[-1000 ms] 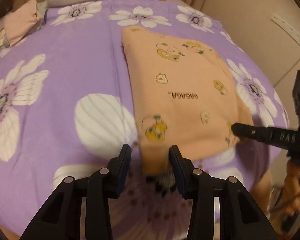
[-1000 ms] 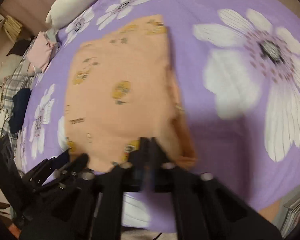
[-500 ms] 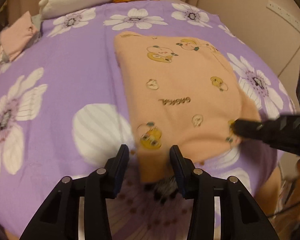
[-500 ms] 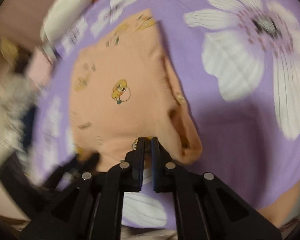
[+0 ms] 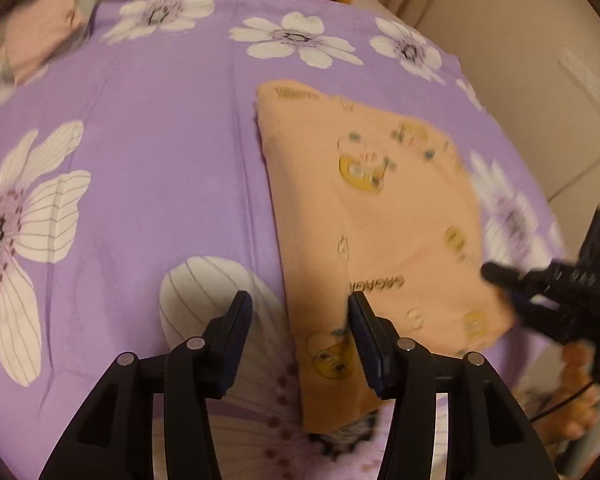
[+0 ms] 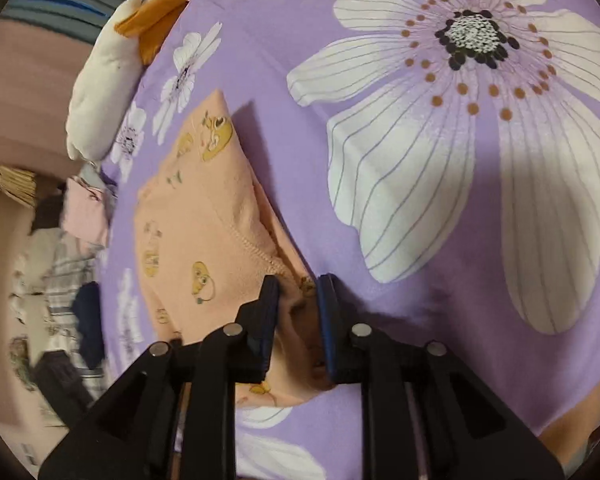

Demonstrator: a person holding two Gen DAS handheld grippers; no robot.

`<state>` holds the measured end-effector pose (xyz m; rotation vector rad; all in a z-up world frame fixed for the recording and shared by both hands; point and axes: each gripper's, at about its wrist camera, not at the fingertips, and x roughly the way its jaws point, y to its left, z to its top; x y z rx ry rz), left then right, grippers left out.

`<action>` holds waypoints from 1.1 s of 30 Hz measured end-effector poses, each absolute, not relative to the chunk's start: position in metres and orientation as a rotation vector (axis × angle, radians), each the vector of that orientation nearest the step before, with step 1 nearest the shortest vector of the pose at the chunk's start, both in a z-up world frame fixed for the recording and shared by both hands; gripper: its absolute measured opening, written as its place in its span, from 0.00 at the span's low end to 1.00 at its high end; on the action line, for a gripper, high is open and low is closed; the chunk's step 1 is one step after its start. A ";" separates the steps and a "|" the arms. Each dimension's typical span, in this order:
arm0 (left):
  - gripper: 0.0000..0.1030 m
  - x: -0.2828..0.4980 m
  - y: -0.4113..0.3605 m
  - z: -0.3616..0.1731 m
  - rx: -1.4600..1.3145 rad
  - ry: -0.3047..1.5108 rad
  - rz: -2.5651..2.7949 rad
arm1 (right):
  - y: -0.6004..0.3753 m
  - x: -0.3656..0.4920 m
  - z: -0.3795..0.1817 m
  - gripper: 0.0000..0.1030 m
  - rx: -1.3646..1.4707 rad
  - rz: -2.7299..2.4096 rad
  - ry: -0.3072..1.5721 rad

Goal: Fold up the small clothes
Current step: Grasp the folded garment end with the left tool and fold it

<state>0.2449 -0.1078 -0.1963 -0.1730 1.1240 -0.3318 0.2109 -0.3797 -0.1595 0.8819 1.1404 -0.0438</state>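
Observation:
A small peach garment [image 5: 384, 216] with yellow cartoon prints lies folded on the purple flowered sheet [image 5: 148, 168]. My left gripper [image 5: 300, 320] is open, its jaws standing either side of the garment's near left edge. In the right wrist view the same garment [image 6: 196, 240] lies left of centre. My right gripper [image 6: 298, 300] is open a little, with the garment's near corner lying between its jaws. The right gripper also shows at the right edge of the left wrist view [image 5: 496, 276], at the garment's right corner.
A white pillow [image 6: 100, 84] and an orange cloth [image 6: 160, 12] lie at the far end of the bed. A pile of other clothes [image 6: 76, 264], pink, plaid and dark, sits beside the bed. A beige wall [image 5: 540, 40] is to the right.
My right gripper was shut on the garment's corner and has opened a little. My left gripper's jaws have spread wider. The garment now looks narrower, with one side folded over.

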 end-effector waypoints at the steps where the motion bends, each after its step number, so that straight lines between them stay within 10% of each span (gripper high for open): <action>1: 0.50 0.253 -0.103 -0.187 -0.228 1.117 -0.348 | -0.379 0.217 -0.145 0.24 0.860 -0.022 1.110; 27: 0.42 0.395 -0.135 -0.210 -0.095 1.226 -0.301 | -0.372 0.369 -0.167 0.14 0.724 0.032 1.159; 33: 0.54 0.351 -0.076 -0.177 -0.380 1.224 -0.395 | -0.383 0.310 -0.108 0.38 0.647 0.138 1.067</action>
